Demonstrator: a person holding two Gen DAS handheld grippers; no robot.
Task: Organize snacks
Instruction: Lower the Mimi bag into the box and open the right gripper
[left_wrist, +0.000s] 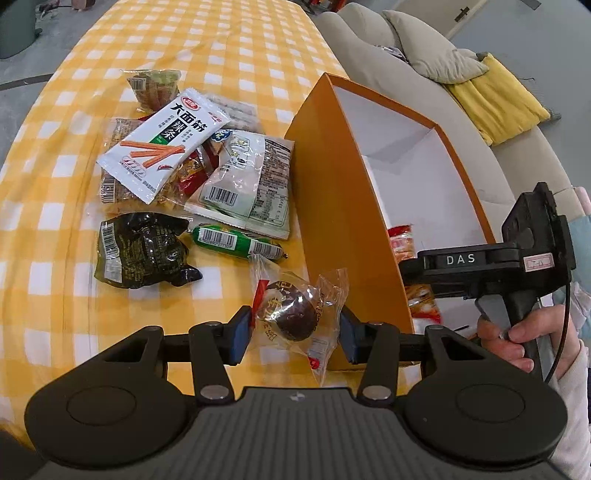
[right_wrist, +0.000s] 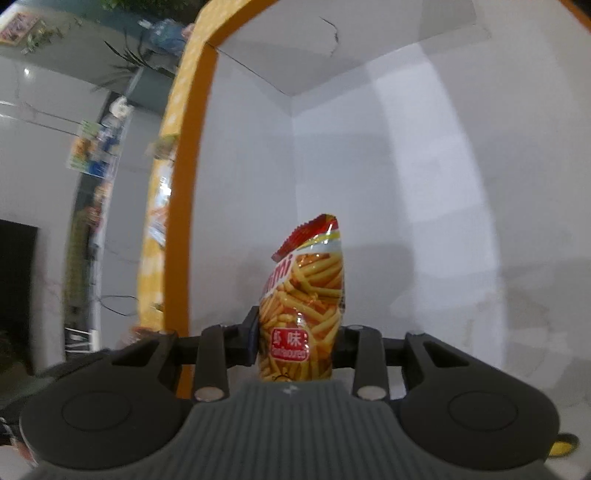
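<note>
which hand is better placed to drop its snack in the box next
Right. The right hand-held gripper is already inside the box, holding the fries bag. The left hand-held gripper holds the wrapped snack outside it.

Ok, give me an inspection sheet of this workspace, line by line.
Surface: table under a yellow-and-white checked cloth.
Job's things: orange box with white inside, open; loose snack packets piled to its left, among them a white spicy-strip packet, a green sausage and a dark vacuum pack.
Clutter: nothing seen.
Grippers: left gripper holds a clear-wrapped dark round snack beside the box; right gripper, inside the box, has a bag of fried sticks between its fingers.
Cables: thin black cable by the person's hand.
Surroundings: beige sofa with a yellow blanket.
</note>
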